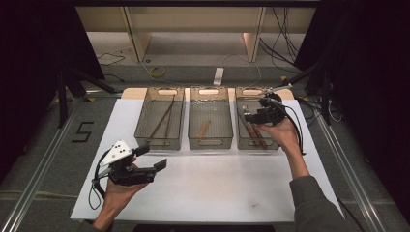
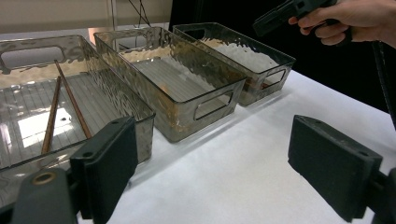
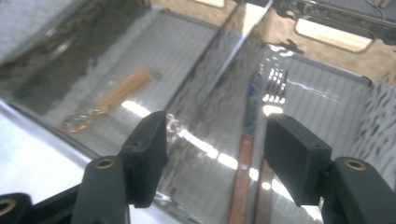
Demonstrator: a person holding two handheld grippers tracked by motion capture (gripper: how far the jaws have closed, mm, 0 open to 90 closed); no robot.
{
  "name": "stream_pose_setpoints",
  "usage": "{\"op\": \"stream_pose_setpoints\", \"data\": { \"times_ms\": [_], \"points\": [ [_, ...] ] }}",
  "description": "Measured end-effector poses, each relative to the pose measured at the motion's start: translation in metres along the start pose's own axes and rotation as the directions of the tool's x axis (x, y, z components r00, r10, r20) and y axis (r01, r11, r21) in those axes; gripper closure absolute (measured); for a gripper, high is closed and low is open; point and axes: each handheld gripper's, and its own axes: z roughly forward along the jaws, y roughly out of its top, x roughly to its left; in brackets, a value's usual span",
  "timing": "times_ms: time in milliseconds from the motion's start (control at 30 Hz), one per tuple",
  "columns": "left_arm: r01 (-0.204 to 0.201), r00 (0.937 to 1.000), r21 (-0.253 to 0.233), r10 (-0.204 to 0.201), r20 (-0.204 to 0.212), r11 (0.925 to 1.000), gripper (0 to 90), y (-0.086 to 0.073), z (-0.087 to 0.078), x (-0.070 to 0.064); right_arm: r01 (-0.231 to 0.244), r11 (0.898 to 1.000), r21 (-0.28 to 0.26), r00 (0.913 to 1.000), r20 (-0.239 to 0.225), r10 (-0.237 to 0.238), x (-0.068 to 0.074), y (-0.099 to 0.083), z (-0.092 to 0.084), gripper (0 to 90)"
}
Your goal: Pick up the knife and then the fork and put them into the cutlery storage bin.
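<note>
Open right tongs point(image 3: 212, 154) hover above what looks like 2 forks point(image 3: 252, 154).

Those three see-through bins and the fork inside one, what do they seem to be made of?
The bins look like clear smoky plastic: wavy, glossy walls you can see through, with moulded handle cut-outs. The fork seems polished metal at its shiny, glinting tines, with a reddish-brown handle bearing a rivet, probably wood, though glare leaves that open.
</note>
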Motion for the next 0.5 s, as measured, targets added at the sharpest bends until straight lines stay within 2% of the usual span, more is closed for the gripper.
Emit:
{"op": "stream_pose_setpoints", "data": {
  "times_ms": [300,500],
  "points": [
    [0.002,1.0,-0.001,-0.002,-0.001,1.0,15.4,0.0,0.0,0.001,0.015,0.997,-0.074,0.9987,-0.047,-0.018,0.025,-0.019,-0.01,35.4],
    [0.006,1.0,-0.001,-0.007,-0.006,1.0,15.4,-0.001,-0.001,0.001,0.032,0.99,-0.136,0.9969,-0.067,-0.042,0.041,-0.034,-0.02,34.2]
  ]
}}
